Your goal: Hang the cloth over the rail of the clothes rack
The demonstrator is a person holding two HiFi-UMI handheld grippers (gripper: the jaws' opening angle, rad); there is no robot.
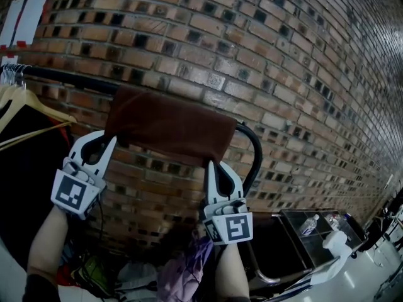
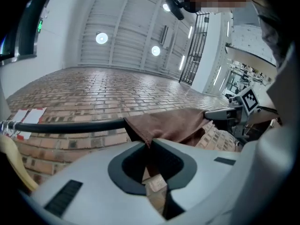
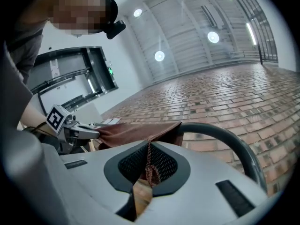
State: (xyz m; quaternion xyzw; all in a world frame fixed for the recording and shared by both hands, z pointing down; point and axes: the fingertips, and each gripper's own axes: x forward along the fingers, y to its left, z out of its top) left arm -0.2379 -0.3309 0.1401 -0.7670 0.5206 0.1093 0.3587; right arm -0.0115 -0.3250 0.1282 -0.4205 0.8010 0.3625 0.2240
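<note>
As cloth point(image 1: 170, 128) drapes rail point(image 1: 63, 75), left tool point(image 1: 109, 141), right tool point(image 1: 213, 164) pinch corners.

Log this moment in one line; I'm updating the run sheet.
cloth: over rail; left gripper: shut on cloth; right gripper: shut on cloth

Ahead of you runs a brick wall point(image 1: 271, 61), with white paper sheets point(image 1: 25, 14) edged in red tape stuck at its upper left. Wooden hangers point(image 1: 31, 106) and a dark garment point(image 1: 28, 168) hang at your far left. Below you lies purple fabric point(image 1: 189, 266) — and at your lower right a dark trolley point(image 1: 274, 244) carries a clear bottle point(image 1: 310, 224). Round ceiling lights point(image 2: 101, 38) glow overhead.
</note>
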